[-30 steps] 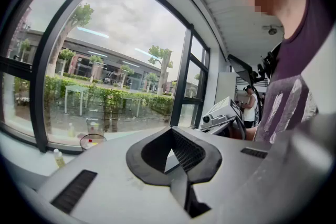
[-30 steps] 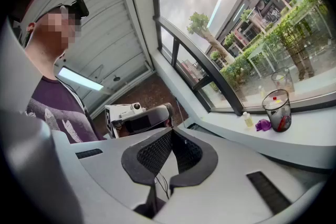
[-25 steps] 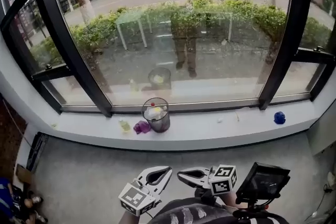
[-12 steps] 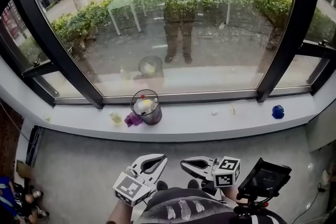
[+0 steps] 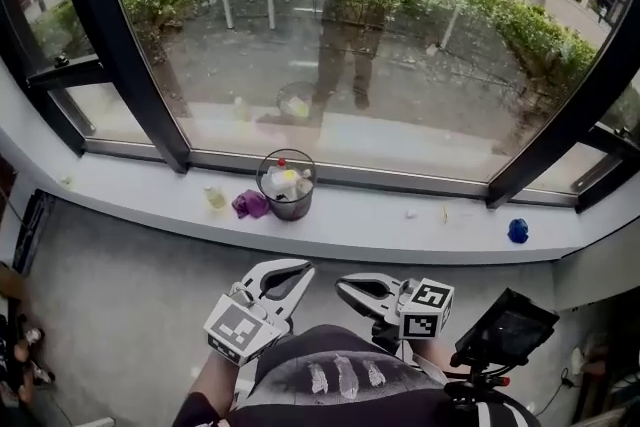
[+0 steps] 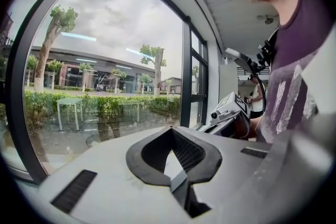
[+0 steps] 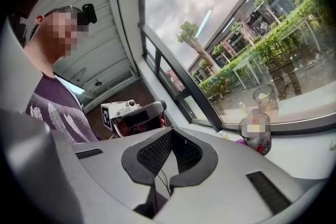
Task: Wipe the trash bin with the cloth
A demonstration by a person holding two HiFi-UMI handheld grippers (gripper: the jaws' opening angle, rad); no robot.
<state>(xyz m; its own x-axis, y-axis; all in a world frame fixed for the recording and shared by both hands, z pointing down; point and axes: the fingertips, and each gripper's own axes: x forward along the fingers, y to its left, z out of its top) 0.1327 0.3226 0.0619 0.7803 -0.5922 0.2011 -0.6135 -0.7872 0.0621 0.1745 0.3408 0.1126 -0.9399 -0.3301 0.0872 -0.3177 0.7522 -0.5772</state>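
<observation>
A small see-through trash bin (image 5: 286, 184) with bottles and rubbish in it stands on the white window ledge (image 5: 400, 233). A purple cloth (image 5: 249, 205) lies crumpled against its left side. The bin (image 7: 255, 132) also shows at the right of the right gripper view. My left gripper (image 5: 297, 267) and right gripper (image 5: 345, 288) are held close to my body, well short of the ledge, tips pointing toward each other. Both are shut with nothing between the jaws. In the left gripper view the left gripper (image 6: 176, 181) faces the window and the right gripper's camera block.
A small yellow-green bottle (image 5: 215, 198) stands on the ledge left of the cloth. A blue ball (image 5: 517, 231) lies at the ledge's right end. Black window frames (image 5: 120, 45) rise behind the ledge. Grey floor (image 5: 120, 315) lies between me and the ledge. A black device (image 5: 505, 330) hangs at my right.
The ledge, bin and cloth have come closer and shifted in the head view as I moved toward the window. Both grippers stay shut and keep their place by my body.
</observation>
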